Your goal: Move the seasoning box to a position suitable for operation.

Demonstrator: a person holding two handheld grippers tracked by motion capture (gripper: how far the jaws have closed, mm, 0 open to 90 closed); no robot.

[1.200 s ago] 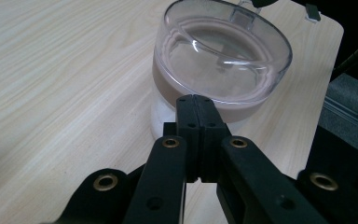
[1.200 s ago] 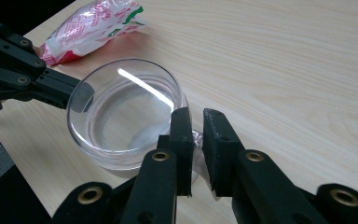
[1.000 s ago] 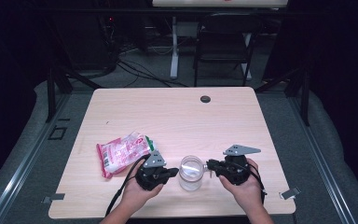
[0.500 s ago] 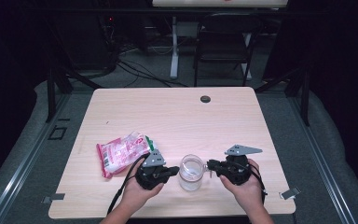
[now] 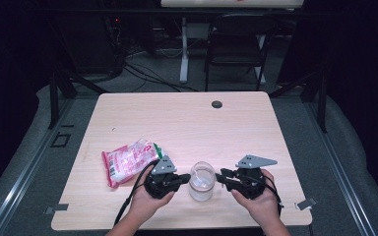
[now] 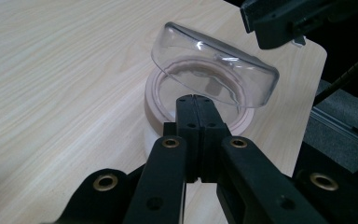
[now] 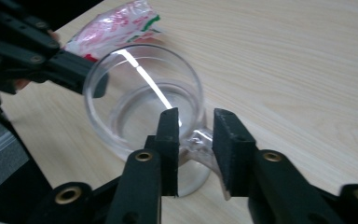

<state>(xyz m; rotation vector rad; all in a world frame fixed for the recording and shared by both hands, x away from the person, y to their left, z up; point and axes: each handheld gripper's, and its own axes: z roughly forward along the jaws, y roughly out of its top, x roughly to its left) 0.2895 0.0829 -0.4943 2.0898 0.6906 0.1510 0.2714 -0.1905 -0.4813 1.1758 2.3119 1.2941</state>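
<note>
Since the earlier frame the right gripper (image 7: 195,133) has just been opening, its jaws now standing apart either side of the glass mug's (image 5: 201,181) handle without pressing it; hands barely shifted. The left gripper (image 5: 186,180), clenched tight, pinches the mug's rim at the near table (image 5: 187,118) edge. Mug looks empty; filling from the pink snack bag (image 5: 128,160) seems undone, bag's opening unreadable.

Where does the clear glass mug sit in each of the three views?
High view: the mug stands near the table's front edge, between the two hand-held grippers.
Left gripper view: centre, just beyond the closed jaws.
Right gripper view: centre-left, its handle between the jaws.
Shared landmark: the red-and-white packet.
</note>
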